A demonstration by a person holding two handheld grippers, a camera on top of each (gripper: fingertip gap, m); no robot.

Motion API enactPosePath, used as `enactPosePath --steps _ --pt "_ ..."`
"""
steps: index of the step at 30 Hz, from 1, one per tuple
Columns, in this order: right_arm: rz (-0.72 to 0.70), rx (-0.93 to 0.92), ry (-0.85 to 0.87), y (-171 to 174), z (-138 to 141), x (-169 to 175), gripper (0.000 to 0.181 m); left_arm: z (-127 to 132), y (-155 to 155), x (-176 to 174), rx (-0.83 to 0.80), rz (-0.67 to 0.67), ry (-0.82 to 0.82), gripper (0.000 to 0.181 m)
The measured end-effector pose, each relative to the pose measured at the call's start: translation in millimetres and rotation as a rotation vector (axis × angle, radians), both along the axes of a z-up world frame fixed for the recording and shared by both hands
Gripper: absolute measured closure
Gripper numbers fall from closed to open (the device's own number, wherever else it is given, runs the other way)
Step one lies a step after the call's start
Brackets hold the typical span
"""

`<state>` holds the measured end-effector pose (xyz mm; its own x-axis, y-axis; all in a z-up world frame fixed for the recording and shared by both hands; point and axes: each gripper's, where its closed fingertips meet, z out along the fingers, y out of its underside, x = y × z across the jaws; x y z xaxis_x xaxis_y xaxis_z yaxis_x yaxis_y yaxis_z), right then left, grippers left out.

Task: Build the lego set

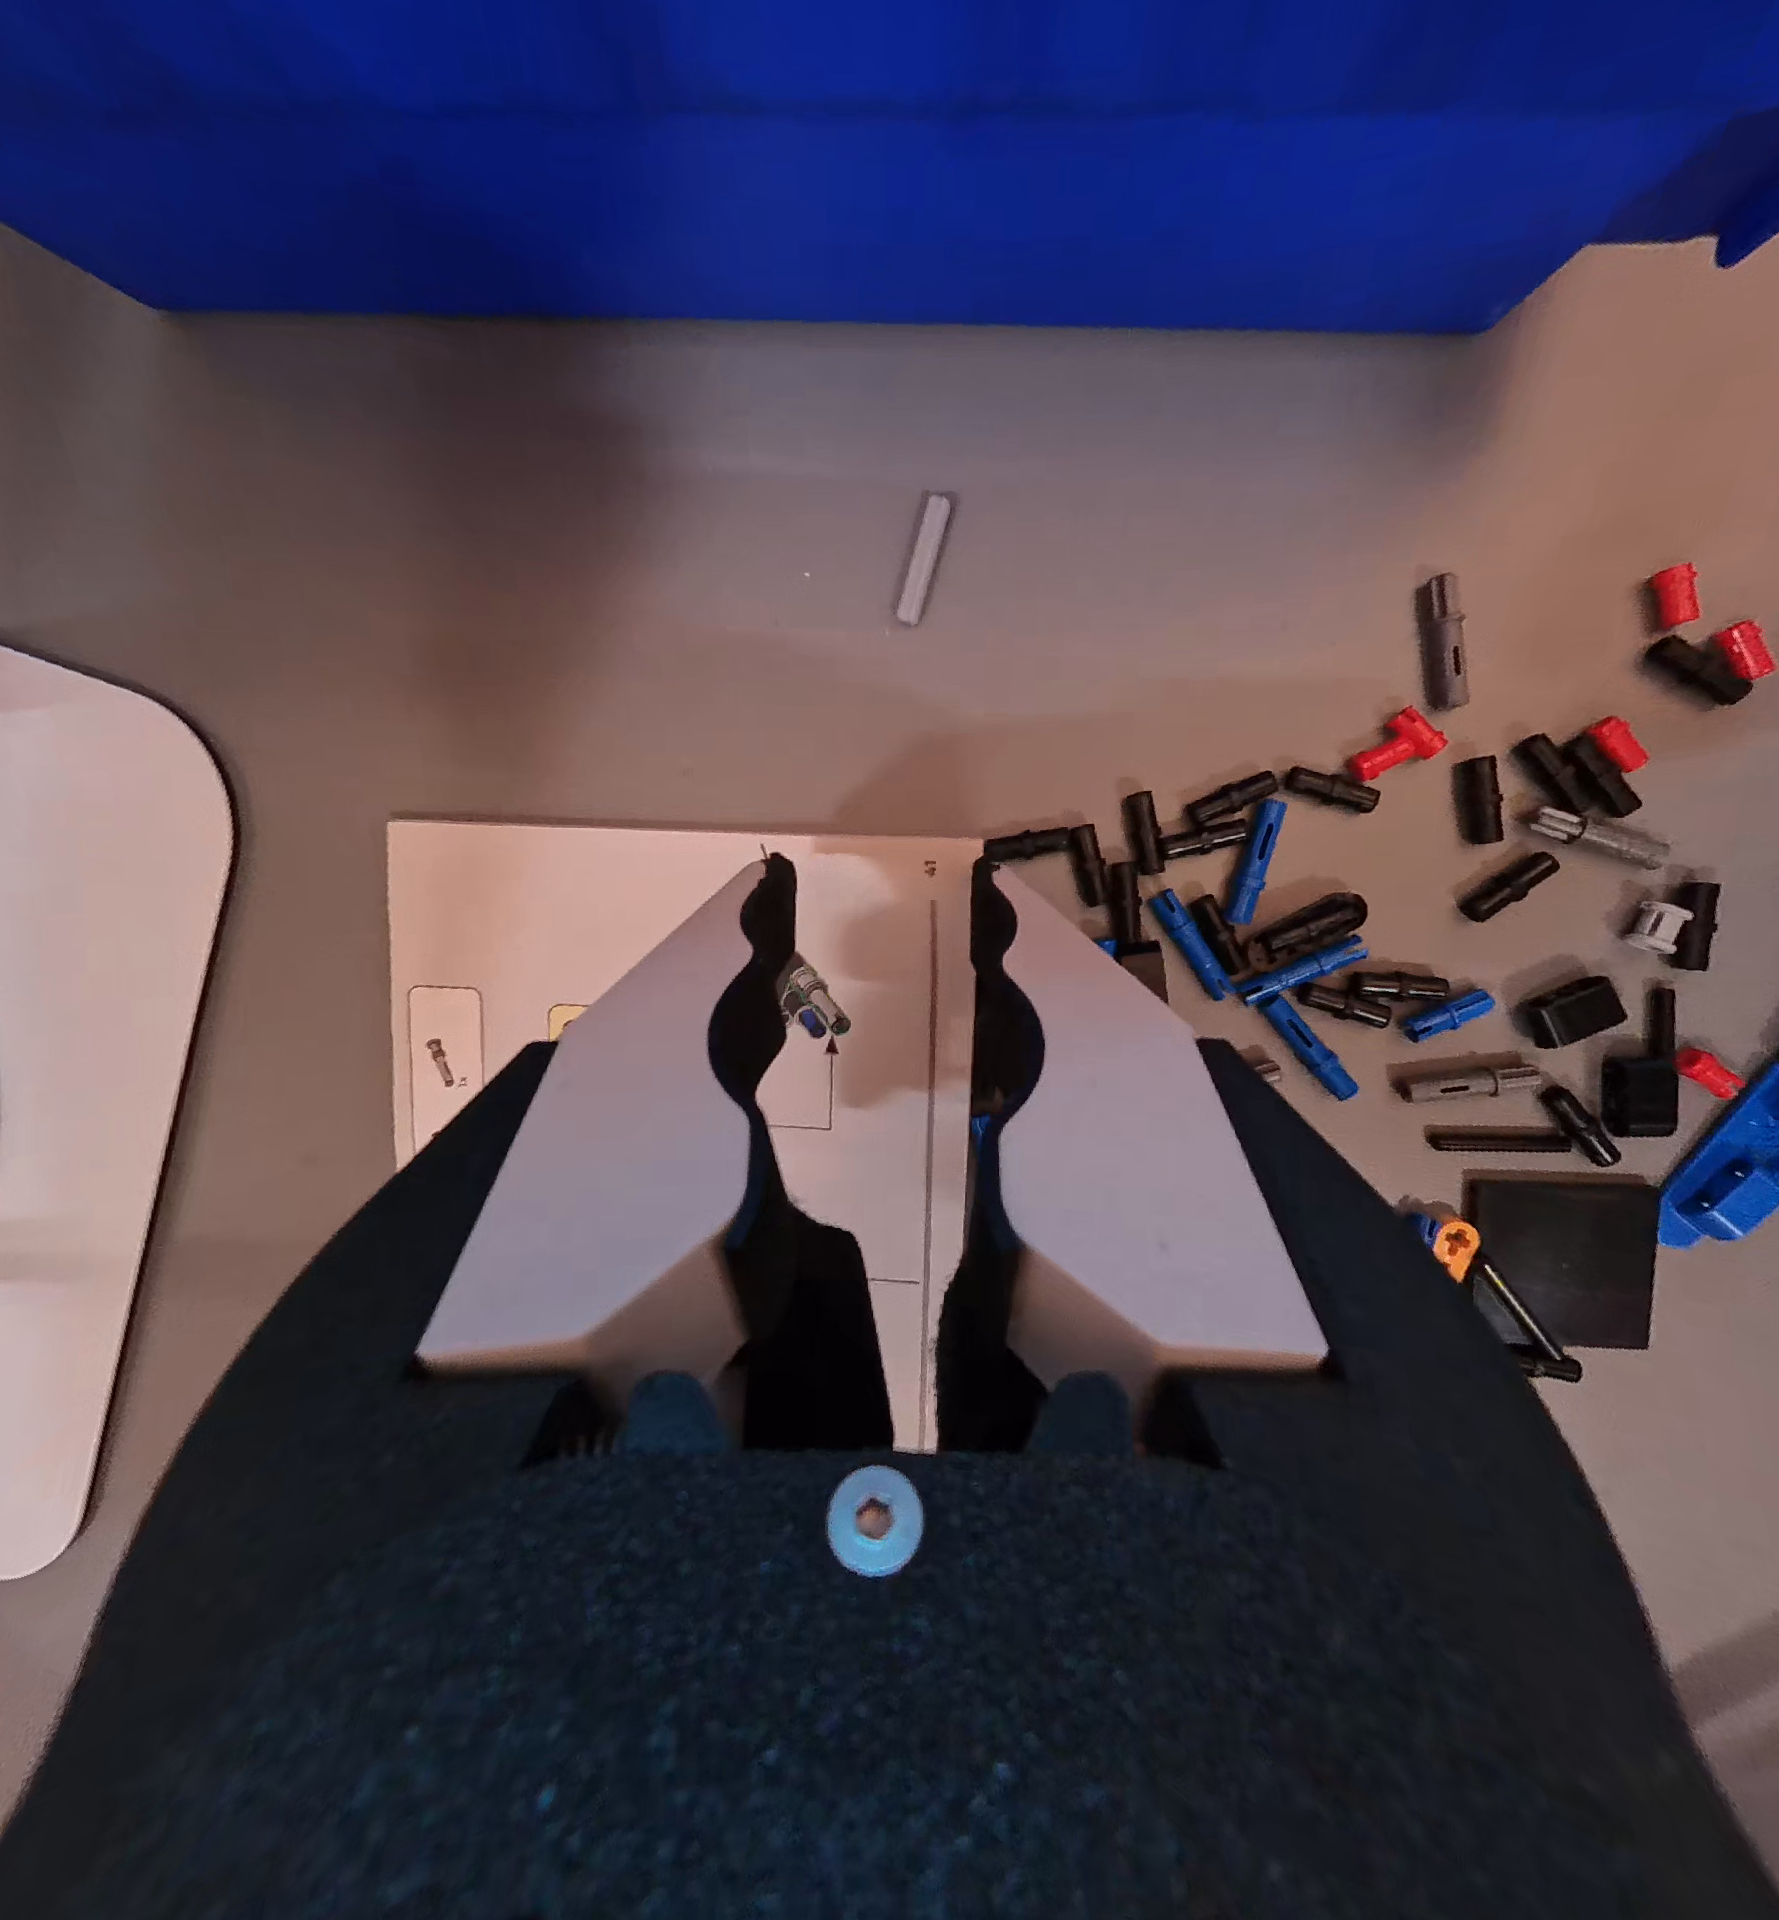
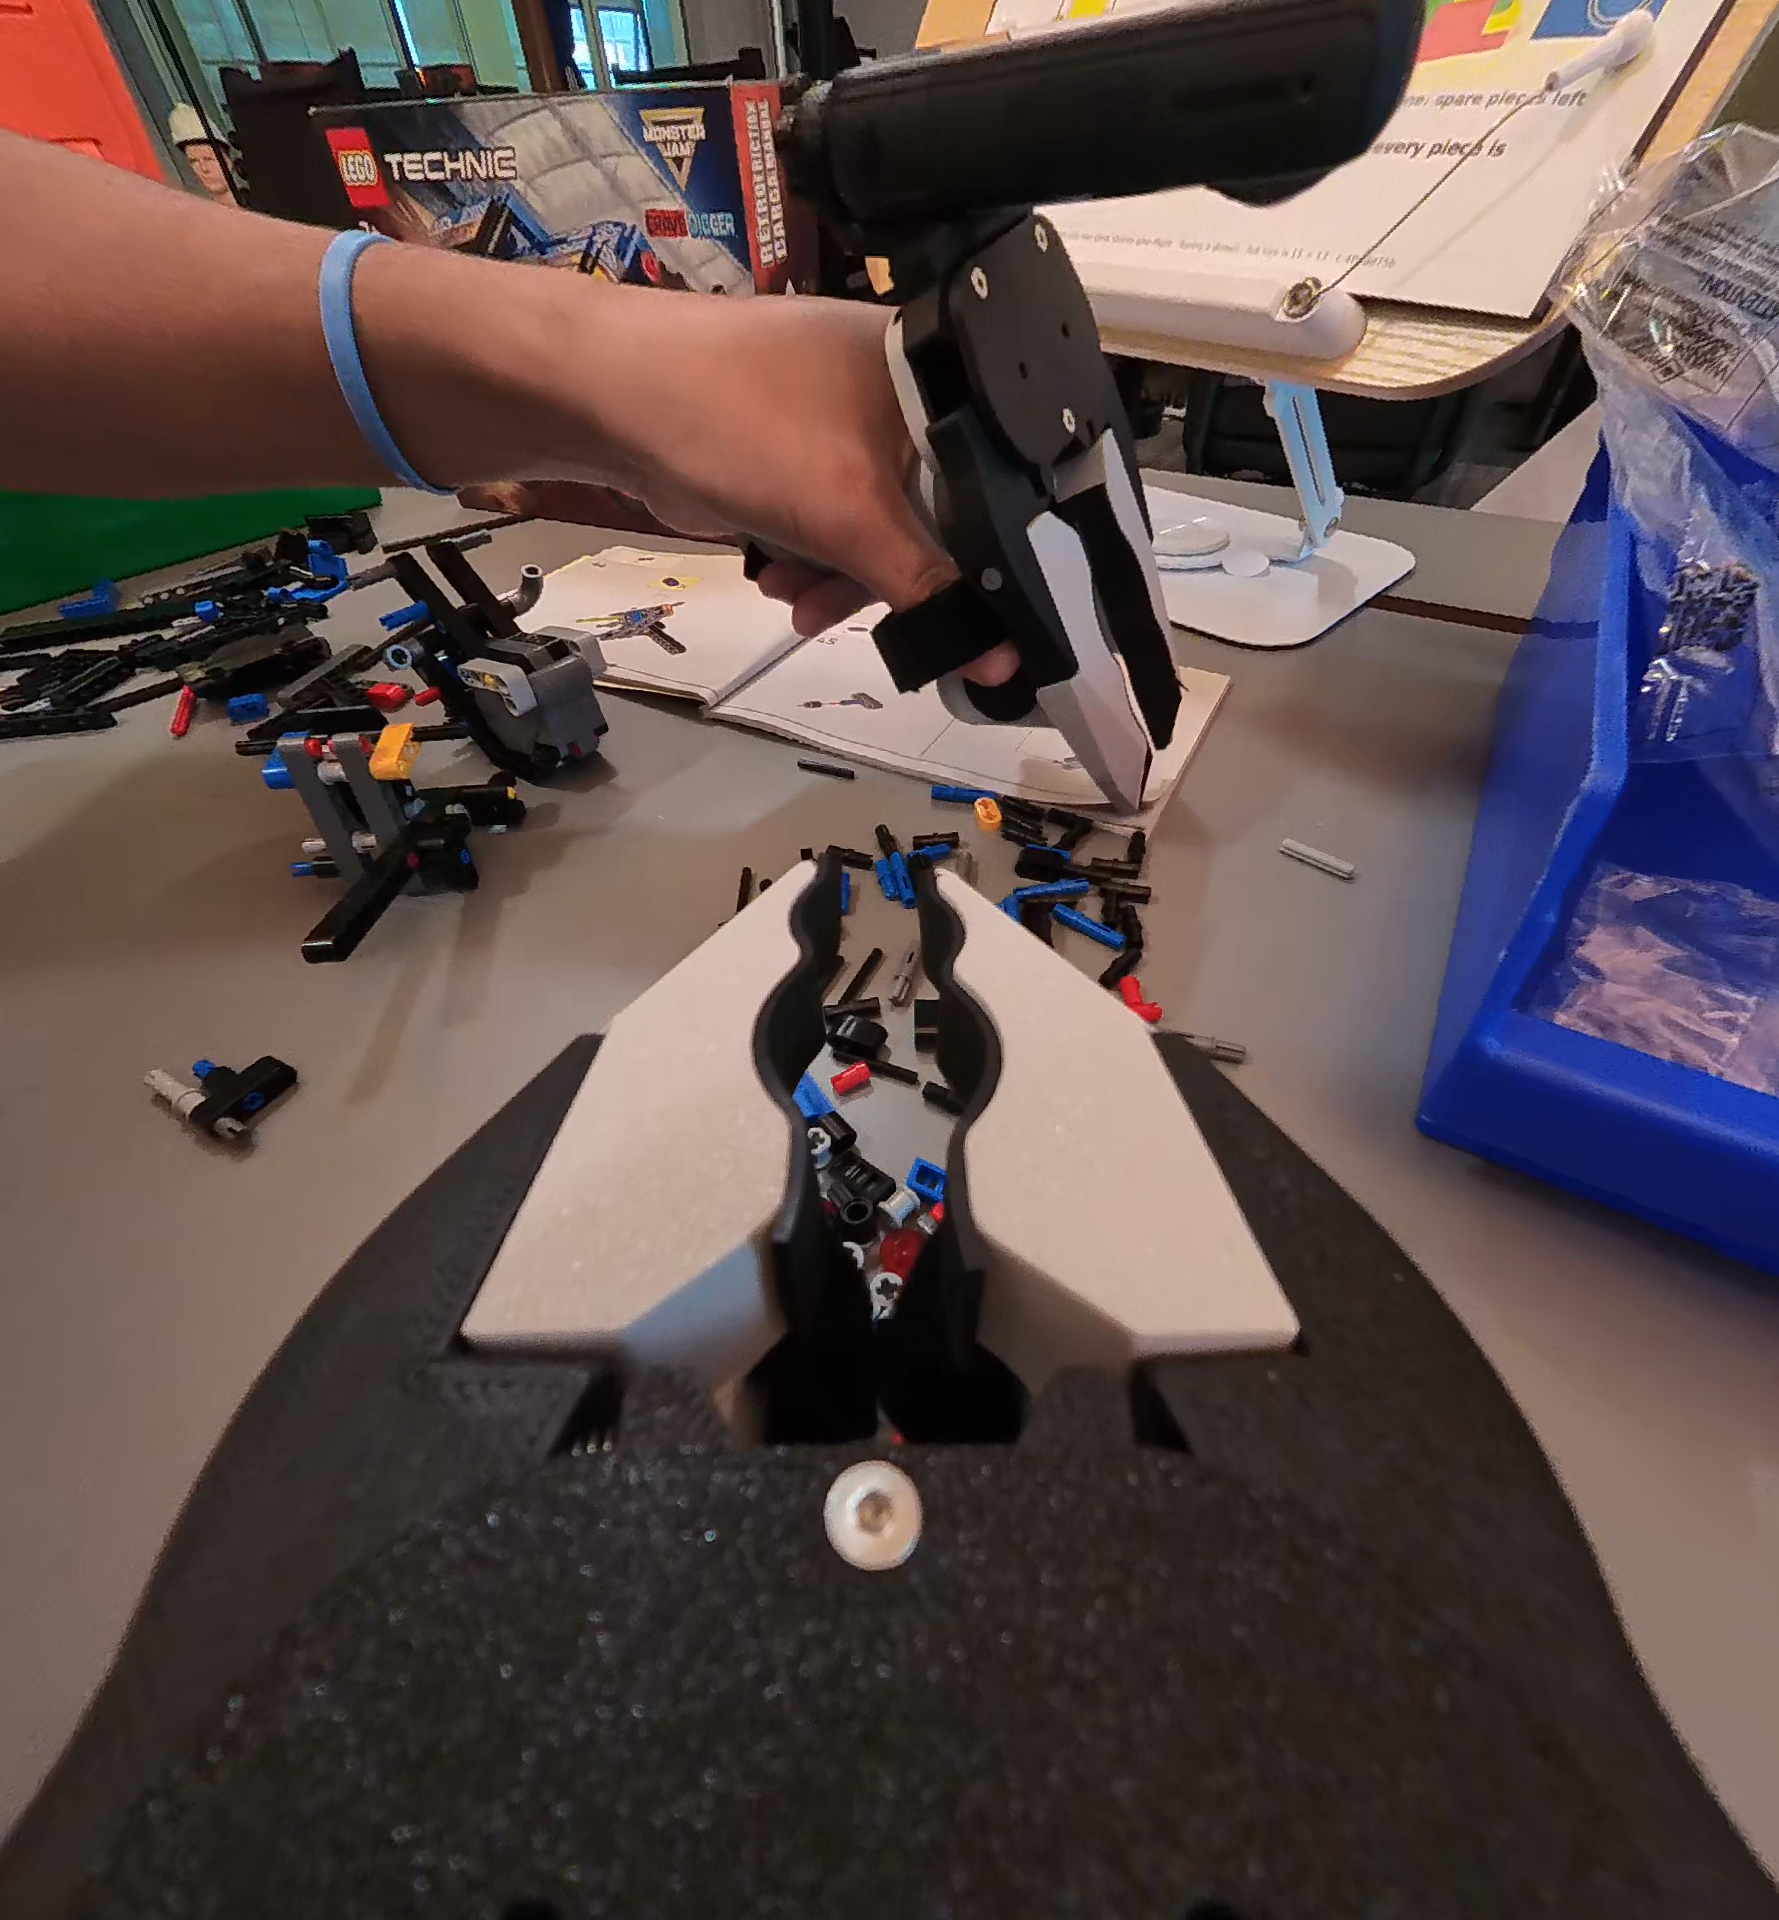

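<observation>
My left gripper [image 1: 880,868] is open and empty, pointing down at the open instruction booklet [image 1: 604,914]. In the right wrist view a hand holds the left gripper [image 2: 1150,774] with its tips at the booklet's [image 2: 760,686] near right corner; I cannot tell if they touch the page. My right gripper [image 2: 872,868] is slightly open and empty, hovering above a scattered pile of black, blue and red pins [image 2: 1061,894]. The pile [image 1: 1280,935] lies just right of the booklet. A partly built grey, black and blue model [image 2: 386,810] stands at the left.
A blue bin [image 2: 1643,1039] holding a plastic bag [image 2: 1747,416] stands at the right, and it also shows in the left wrist view [image 1: 864,156]. A white stand base [image 1: 54,1039] sits left of the booklet. A grey axle [image 1: 924,558] lies alone. A small black-grey subassembly [image 2: 225,1096] lies at the near left. Left tips to right tips: about 15 cm.
</observation>
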<state>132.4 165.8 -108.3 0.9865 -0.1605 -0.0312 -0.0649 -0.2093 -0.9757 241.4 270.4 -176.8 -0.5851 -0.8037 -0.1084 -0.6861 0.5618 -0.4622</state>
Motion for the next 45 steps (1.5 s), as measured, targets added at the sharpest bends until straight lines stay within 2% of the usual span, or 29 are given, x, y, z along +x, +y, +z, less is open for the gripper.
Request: enactPosePath --steps 5,7,8,9,13,18,26,29,32,33,36,39,42,45 --pt "0.008 -0.003 0.002 0.4 -0.5 -0.9 0.168 1.2 -0.7 -1.7 -0.021 -0.007 0.005 0.154" --pt "0.009 -0.004 0.001 0.4 -0.6 -1.1 0.168 0.2 -3.0 -3.9 -0.025 -0.030 0.009 0.167" --pt "0.010 -0.005 0.001 0.5 -0.8 -1.3 0.168 -0.1 -4.6 -5.2 -0.030 -0.043 0.011 0.179" --pt "0.011 -0.005 0.001 0.6 -0.8 -1.4 0.168 0.0 -5.8 -6.3 -0.036 -0.051 0.012 0.181" --pt "0.013 -0.004 0.001 0.6 -0.7 -1.8 0.168 4.7 -4.7 -8.6 -0.055 -0.056 0.021 0.181" --pt "0.016 -0.008 -0.001 0.9 -1.3 -2.4 0.169 17.2 0.0 -15.4 -0.168 -0.035 0.039 0.181" --pt "0.000 -0.011 -0.041 7.7 -0.1 -0.7 0.163 64.6 23.0 -40.2 -0.479 -0.008 -0.036 0.181" --pt "0.031 -0.125 -0.130 28.5 -3.6 1.9 0.151 86.5 32.8 -55.5 -0.606 -0.005 -0.073 0.181" --pt "0.031 -0.105 -0.206 64.5 24.7 17.7 0.149 105.2 41.2 -71.0 -0.699 -0.009 -0.106 0.181" --pt "0.054 -0.111 -0.196 80.1 31.5 22.0 0.142 110.2 44.3 -75.9 -0.724 -0.005 -0.113 0.181" --pt "0.211 -0.147 -0.161 128.6 43.4 22.2 0.124 123.3 52.7 -90.4 -0.792 0.004 -0.135 0.181" --pt "0.361 -0.182 -0.157 165.1 37.9 16.1 0.120 129.7 58.6 -100.3 -0.831 -0.001 -0.149 0.181" --pt "0.418 -0.216 -0.146 185.2 31.7 14.4 0.123 131.1 58.9 -105.7 -0.856 -0.025 -0.148 0.181" --pt "0.465 -0.203 -0.137 188.4 31.6 10.4 0.143 131.7 58.3 -104.9 -0.865 -0.035 -0.153 0.181"
